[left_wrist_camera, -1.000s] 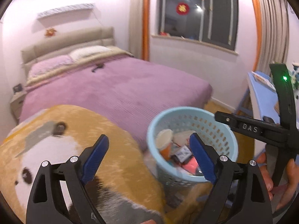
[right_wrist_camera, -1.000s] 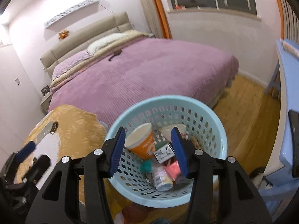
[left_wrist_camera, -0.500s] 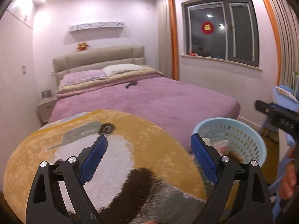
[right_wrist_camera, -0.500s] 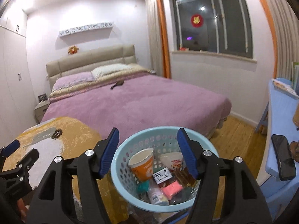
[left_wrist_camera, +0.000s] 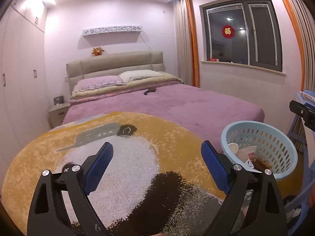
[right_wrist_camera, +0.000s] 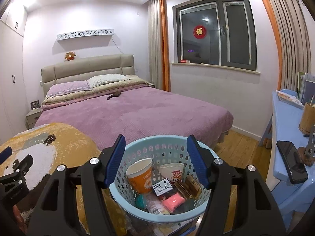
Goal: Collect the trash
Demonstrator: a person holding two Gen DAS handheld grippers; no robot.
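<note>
A light blue perforated basket (right_wrist_camera: 137,151) sits on the floor, holding trash: an orange paper cup (right_wrist_camera: 140,177), a white printed cup (right_wrist_camera: 173,172), a pink lump (right_wrist_camera: 174,201), a small black-and-white carton and brown wrappers. My right gripper (right_wrist_camera: 156,159) is open and empty, raised above the basket. My left gripper (left_wrist_camera: 156,164) is open and empty over the round panda rug (left_wrist_camera: 122,157). The basket also shows at right in the left wrist view (left_wrist_camera: 275,137).
A purple bed (right_wrist_camera: 137,114) with a dark object (right_wrist_camera: 113,95) on it fills the middle of the room. A blue desk (right_wrist_camera: 285,137) with a phone (right_wrist_camera: 291,161) stands at right. A nightstand (left_wrist_camera: 58,112) and wardrobe stand at left. Wooden floor lies between bed and desk.
Both grippers have risen and tilted up from the basket toward the room. The basket has slid to the lower right in the left view. Both stay open.
</note>
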